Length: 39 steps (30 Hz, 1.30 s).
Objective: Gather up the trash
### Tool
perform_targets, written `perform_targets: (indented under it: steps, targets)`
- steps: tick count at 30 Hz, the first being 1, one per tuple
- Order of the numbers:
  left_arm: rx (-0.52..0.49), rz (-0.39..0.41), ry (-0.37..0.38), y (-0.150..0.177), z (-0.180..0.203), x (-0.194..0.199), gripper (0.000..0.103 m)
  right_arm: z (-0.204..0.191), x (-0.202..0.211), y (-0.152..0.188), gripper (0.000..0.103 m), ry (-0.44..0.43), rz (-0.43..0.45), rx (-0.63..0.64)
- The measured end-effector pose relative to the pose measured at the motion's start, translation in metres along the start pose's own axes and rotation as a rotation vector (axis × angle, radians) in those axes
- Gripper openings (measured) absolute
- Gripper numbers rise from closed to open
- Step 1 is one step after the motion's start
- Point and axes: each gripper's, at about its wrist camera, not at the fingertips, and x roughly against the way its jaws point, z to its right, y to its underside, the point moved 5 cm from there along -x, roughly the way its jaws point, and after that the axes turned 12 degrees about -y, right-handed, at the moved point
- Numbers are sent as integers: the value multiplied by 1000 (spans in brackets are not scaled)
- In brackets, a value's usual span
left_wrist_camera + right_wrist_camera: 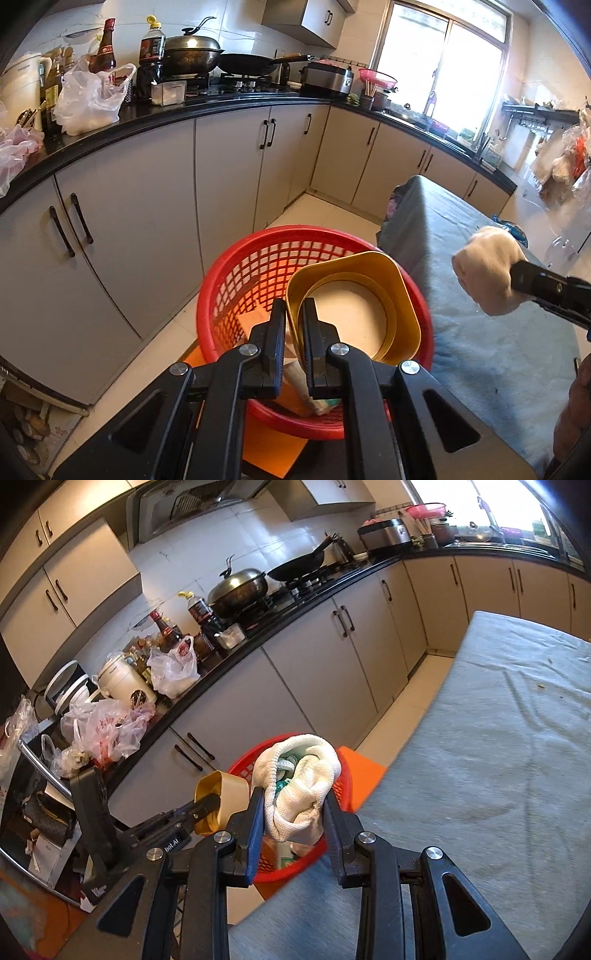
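Observation:
My left gripper is shut on the rim of a gold paper cup and holds it over the red mesh basket, which has some trash at the bottom. The cup and basket also show in the right wrist view. My right gripper is shut on a crumpled white cloth above the basket's near edge. In the left wrist view that cloth hangs over the grey-covered table, right of the basket.
The basket stands on an orange sheet on the floor between the table and grey cabinets. The black counter holds bottles, plastic bags, a wok and pans. Crumbs lie on the table cloth.

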Motion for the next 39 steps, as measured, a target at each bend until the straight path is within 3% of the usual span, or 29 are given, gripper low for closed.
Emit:
perform_targets:
  steps: [24, 30, 32, 35, 39]
  targets:
    - [-53, 17, -45, 12, -5, -9, 8, 1, -58, -7, 33, 77, -56, -2]
    - [-54, 16, -50, 13, -6, -11, 8, 9, -71, -2, 39, 97, -89, -26]
    - [-47, 25, -41, 12, -6, -9, 11, 9, -69, -2, 46, 97, -86, -30]
    - [-37, 45, -31, 9, -7, -2, 22, 6, -57, -5, 46, 89, -58, -21]
    - [-20, 129, -48, 2, -9, 20, 38, -8, -28, -9, 49, 128, 7, 30]
